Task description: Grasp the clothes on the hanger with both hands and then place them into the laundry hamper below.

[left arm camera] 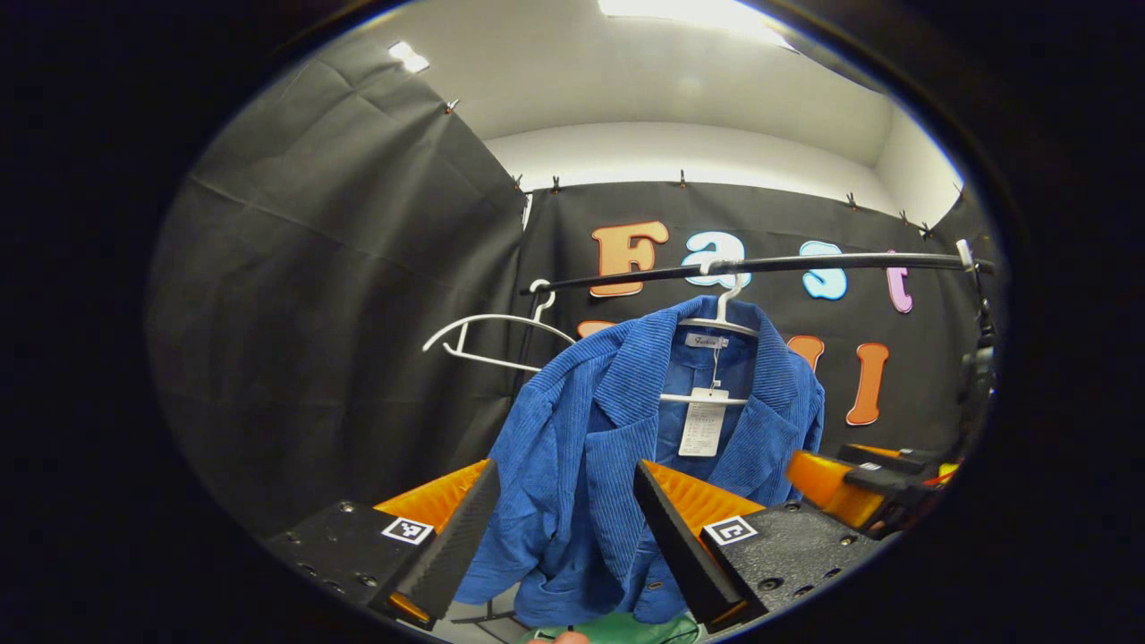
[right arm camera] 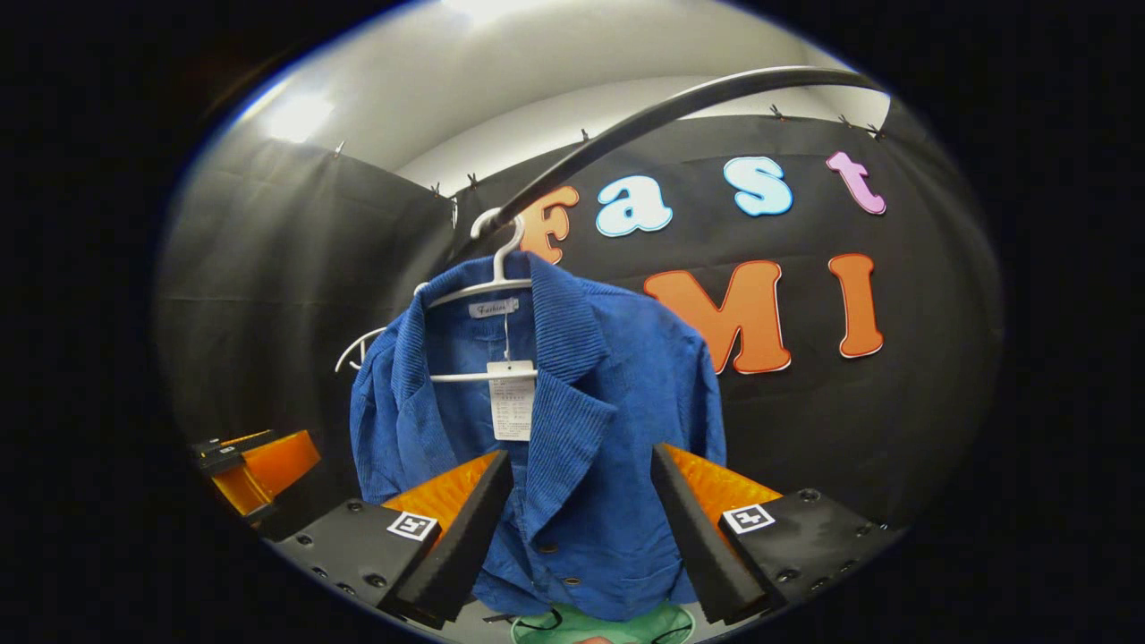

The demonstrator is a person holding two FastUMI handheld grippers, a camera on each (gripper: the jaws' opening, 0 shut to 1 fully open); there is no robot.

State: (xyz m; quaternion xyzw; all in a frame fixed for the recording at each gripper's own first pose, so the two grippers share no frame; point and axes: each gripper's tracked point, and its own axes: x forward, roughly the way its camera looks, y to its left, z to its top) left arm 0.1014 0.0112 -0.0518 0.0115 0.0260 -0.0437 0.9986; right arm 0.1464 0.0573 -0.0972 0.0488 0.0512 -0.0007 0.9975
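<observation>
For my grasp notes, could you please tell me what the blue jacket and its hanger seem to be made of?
Blue jacket: seemingly corduroy, matte, judging by its fine parallel ribs. Hanger: smooth white, probably plastic, possibly coated metal; its thin glossy bars leave this open.

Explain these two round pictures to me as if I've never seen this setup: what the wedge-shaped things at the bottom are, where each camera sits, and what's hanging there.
Each picture comes from a camera riding on a tool a person carries, one in each hand. The two wedges at the bottom are that tool's fingers. The left gripper view looks along the left hand-held gripper; the right gripper view looks along the right hand-held gripper. Both stand open, holding nothing. Ahead hangs a blue corduroy jacket with a paper tag, on a white plastic hanger hooked over a black metal rail. An empty white hanger hangs beside it. Below the jacket, something green peeks in, possibly the hamper.
</observation>
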